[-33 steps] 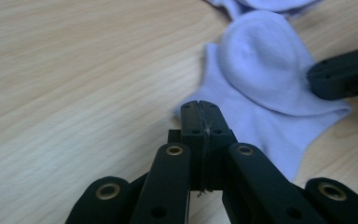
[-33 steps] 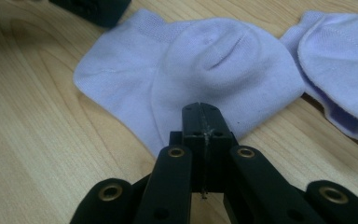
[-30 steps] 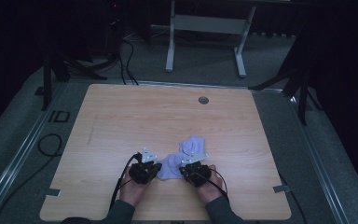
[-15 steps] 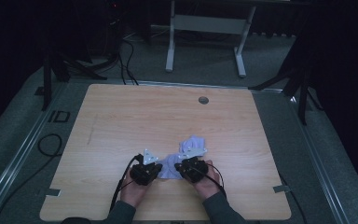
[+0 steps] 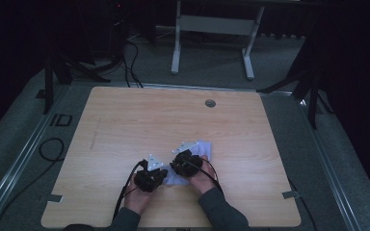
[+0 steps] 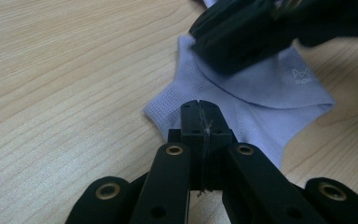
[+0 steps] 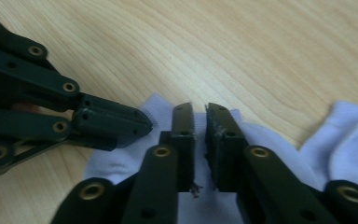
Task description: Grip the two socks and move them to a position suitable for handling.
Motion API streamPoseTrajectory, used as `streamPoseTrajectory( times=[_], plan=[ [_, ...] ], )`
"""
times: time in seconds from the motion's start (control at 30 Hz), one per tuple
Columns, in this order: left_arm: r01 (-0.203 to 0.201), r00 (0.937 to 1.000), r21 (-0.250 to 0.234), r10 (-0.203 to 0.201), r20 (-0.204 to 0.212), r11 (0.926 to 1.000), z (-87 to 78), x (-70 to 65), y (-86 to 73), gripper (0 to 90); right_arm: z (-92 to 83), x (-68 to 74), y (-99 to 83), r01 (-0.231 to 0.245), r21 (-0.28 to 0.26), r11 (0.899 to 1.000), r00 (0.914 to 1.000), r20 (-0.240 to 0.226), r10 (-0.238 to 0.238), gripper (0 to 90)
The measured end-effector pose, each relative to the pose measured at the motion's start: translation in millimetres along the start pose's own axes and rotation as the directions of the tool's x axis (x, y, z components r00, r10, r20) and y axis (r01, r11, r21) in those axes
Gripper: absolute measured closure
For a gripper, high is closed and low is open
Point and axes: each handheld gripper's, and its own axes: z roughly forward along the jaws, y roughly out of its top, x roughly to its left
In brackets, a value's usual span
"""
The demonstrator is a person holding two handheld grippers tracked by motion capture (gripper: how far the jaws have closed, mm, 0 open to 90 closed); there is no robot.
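Two claws, high view: left claw (image 5: 160, 175) and right claw (image 5: 177, 166) sit close together near the worktop (image 5: 125, 125) front edge, about midway along it, both over a pale lilac cloth (image 5: 203, 148) that spreads toward the right.
Left gripper view: left claw (image 6: 200, 108) pressed together, its tips over the cloth (image 6: 261, 88) edge; whether fabric is pinched between them cannot be told. The right claw (image 6: 233, 44) hangs dark and blurred above the cloth, which bears a small white logo (image 6: 303, 75).
Right gripper view: right claw (image 7: 199, 114) slightly parted, its jaws having just been opening; a narrow gap shows, cloth (image 7: 279, 140) beneath, nothing gripped. The left claw (image 7: 144, 122) points in from the left, shut, tip at the cloth edge.
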Motion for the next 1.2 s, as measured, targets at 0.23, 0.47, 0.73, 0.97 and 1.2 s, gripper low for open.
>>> streamPoseTrajectory(
  times=[0.23,0.47,0.73,0.97,1.2],
  plan=[
    [0.0,1.0,-0.002,0.0,-0.001,1.0,0.1,-0.1,-0.1,89.8,11.5,0.8,-3.0,0.019,0.047,0.999,0.9996,0.021,-0.02,74.9],
    [0.003,1.0,-0.004,-0.003,-0.001,1.0,0.2,-0.1,-0.2,89.8,8.5,-4.2,-3.4,0.0,0.039,0.999,0.9997,0.024,0.0,87.3],
    [0.0,1.0,-0.002,0.0,-0.004,1.0,0.1,-0.3,-0.3,89.8,-15.8,-7.2,-7.5,-0.029,-0.026,0.999,0.9995,-0.007,0.029,87.6],
    [-0.001,1.0,-0.004,0.001,-0.004,1.0,0.1,0.0,-0.4,89.8,-39.0,-15.7,-21.0,-0.067,-0.07,0.995,0.9976,-0.023,0.065,87.6],
    [0.006,1.0,-0.008,-0.006,-0.003,1.0,0.3,-0.4,-0.7,89.8,-58.9,-25.6,-47.0,-0.119,-0.097,0.988,0.9928,-0.011,0.119,87.6]
  ],
)
